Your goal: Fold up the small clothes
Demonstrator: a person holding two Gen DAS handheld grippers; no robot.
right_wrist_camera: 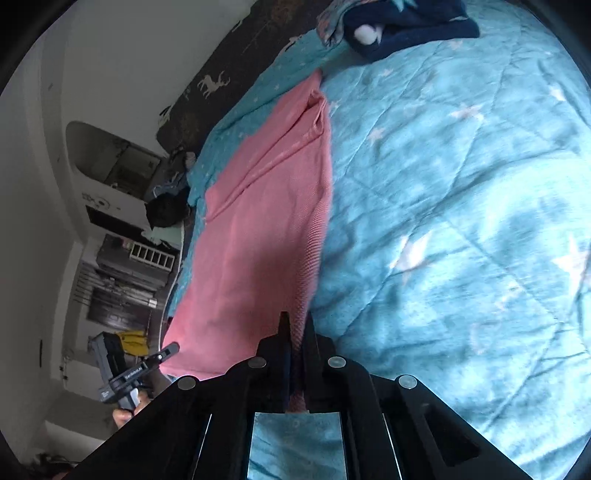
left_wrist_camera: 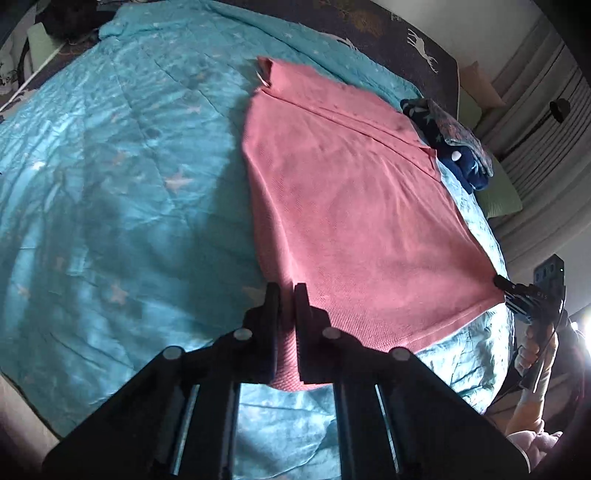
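Note:
A pink knit garment (left_wrist_camera: 343,206) lies spread on a teal star-print quilt (left_wrist_camera: 110,184). My left gripper (left_wrist_camera: 286,291) is shut on the garment's near left corner, with pink fabric pinched between its black fingers. In the left wrist view my right gripper (left_wrist_camera: 498,282) holds the garment's near right corner at the quilt's right edge. In the right wrist view my right gripper (right_wrist_camera: 295,321) is shut on the pink garment (right_wrist_camera: 258,221), which stretches away from it. My left gripper (right_wrist_camera: 173,349) shows at lower left, at the garment's other corner.
A pile of dark blue and patterned clothes (left_wrist_camera: 454,147) lies at the quilt's far right; it also shows in the right wrist view (right_wrist_camera: 388,26). A dark deer-print sheet (left_wrist_camera: 406,33) edges the bed. Curtains (left_wrist_camera: 546,122) hang to the right. Shelves and clutter (right_wrist_camera: 125,258) stand beside the bed.

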